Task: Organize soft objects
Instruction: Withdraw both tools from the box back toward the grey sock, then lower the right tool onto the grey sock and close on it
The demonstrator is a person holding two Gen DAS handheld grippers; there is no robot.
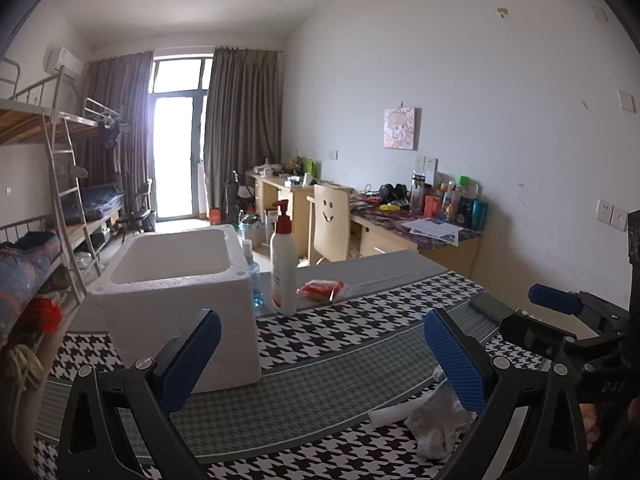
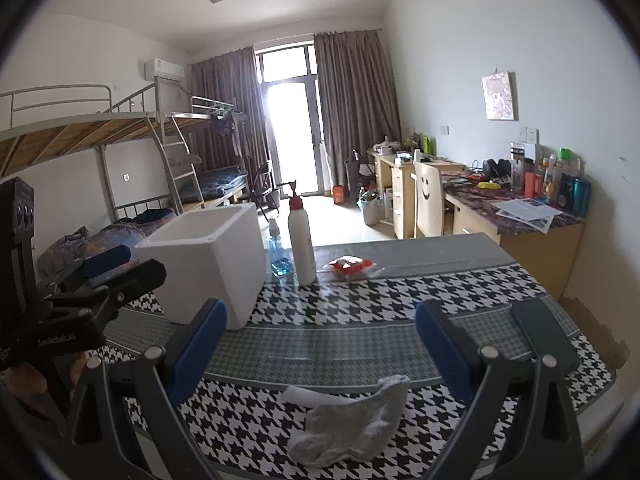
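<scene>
A grey and white sock (image 2: 352, 420) lies crumpled on the houndstooth tablecloth, just below and between my right gripper's fingers; it also shows in the left wrist view (image 1: 436, 420) under the right finger. A white foam box (image 1: 176, 292) stands open on the table's left, also seen in the right wrist view (image 2: 212, 260). My left gripper (image 1: 320, 356) is open and empty, to the right of the box. My right gripper (image 2: 320, 344) is open and empty above the sock.
A white pump bottle (image 2: 302, 240), a blue spray bottle (image 2: 278, 256) and a red packet (image 2: 350, 266) stand behind the box. A dark phone (image 2: 544, 332) lies at the table's right. Beyond are a desk, chair and bunk beds.
</scene>
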